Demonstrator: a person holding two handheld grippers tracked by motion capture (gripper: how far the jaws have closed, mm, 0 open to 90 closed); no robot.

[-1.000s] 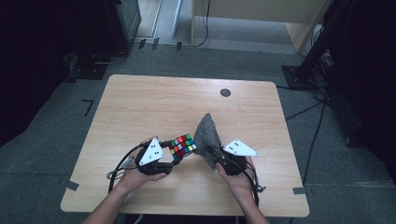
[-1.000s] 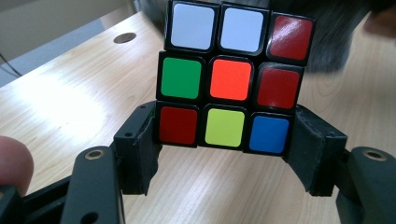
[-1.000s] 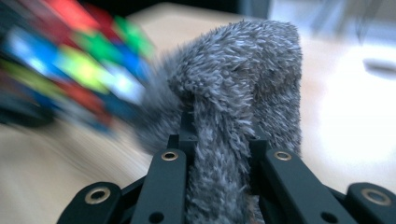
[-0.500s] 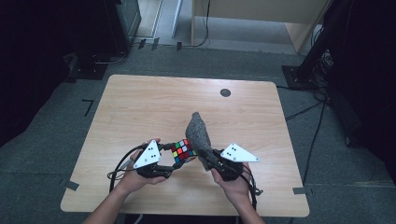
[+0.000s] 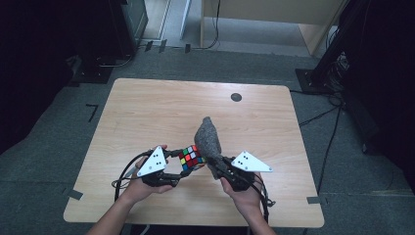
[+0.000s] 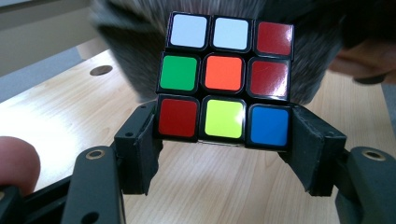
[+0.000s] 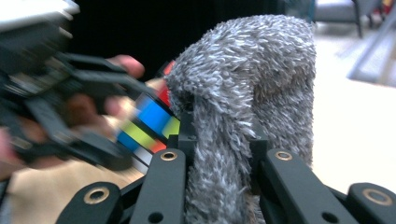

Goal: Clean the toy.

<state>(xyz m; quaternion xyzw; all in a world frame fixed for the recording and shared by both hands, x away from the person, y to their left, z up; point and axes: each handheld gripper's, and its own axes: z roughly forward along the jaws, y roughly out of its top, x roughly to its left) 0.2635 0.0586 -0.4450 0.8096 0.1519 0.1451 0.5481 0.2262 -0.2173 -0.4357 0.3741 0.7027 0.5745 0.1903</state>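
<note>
Just glossy plastic puzzle cube [image 6: 227,76] against shaggy grey cloth [image 7: 247,98].

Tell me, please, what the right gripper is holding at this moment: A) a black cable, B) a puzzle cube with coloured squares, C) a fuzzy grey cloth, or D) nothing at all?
C: in the right gripper view the right gripper has its jaws pinched on the fuzzy grey cloth.

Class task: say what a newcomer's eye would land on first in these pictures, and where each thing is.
First, the bright puzzle cube, clamped in the left gripper above the near middle of the wooden table. Next, the fuzzy grey cloth, pinched upright in the right gripper, against the cube's right side.
</note>
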